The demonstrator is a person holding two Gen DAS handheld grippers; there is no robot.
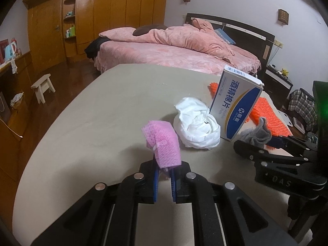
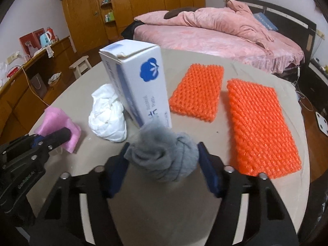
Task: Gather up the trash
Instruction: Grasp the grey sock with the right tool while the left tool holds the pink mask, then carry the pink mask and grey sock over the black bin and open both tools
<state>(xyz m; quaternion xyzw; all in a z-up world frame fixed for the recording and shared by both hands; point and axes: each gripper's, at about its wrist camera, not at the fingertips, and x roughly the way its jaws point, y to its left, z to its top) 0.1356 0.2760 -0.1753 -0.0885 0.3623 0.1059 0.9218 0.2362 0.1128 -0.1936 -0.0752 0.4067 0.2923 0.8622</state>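
Observation:
My left gripper (image 1: 164,164) is shut on a pink foam net (image 1: 164,144), which stands up from its jaws over the table; the net also shows in the right wrist view (image 2: 55,123). My right gripper (image 2: 163,153) is shut on a grey balled-up sock (image 2: 164,155), also seen in the left wrist view (image 1: 255,133). A crumpled white tissue (image 1: 196,123) lies beside an upright white-and-blue alcohol pad box (image 1: 235,104). In the right wrist view the tissue (image 2: 107,119) and box (image 2: 139,84) stand just beyond the sock.
Two orange foam nets (image 2: 197,92) (image 2: 262,131) lie flat on the round grey table (image 1: 102,110) to the right of the box. Behind are a pink bed (image 1: 174,49), a wooden wardrobe (image 1: 114,10) and a small stool (image 1: 43,87).

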